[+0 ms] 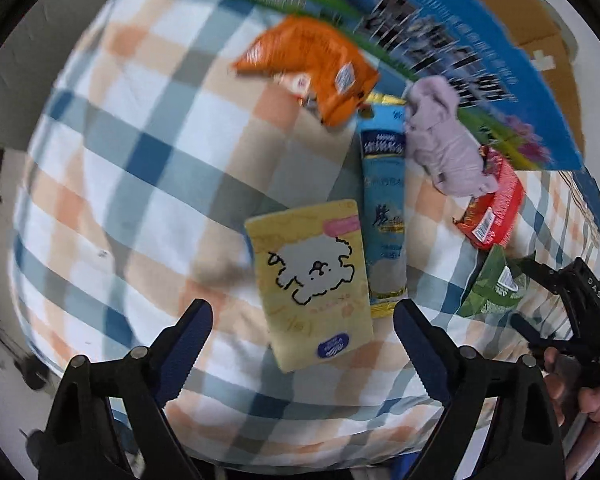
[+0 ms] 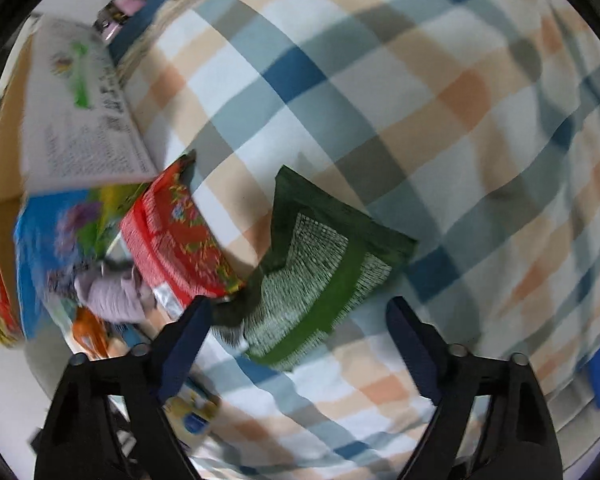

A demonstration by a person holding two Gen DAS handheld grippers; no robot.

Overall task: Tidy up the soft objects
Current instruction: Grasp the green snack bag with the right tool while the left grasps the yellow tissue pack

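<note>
A: Your left gripper [image 1: 302,322] stands wide open and empty, low in the frame. Between its fingers lies the flat yellow pouch with a white dog drawing [image 1: 312,280], on the checked blue-and-orange cloth [image 1: 140,160].

B: And your right gripper [image 2: 300,320]?

A: Wide open too, holding nothing. The dark green printed packet [image 2: 320,264] lies between its fingers; the red foil packet [image 2: 176,236] is left of it, touching at one corner.

Matt checked cloth cover [image 1: 148,184], glossy plastic orange packet [image 1: 312,64], fuzzy lilac plush [image 1: 444,136]
</note>
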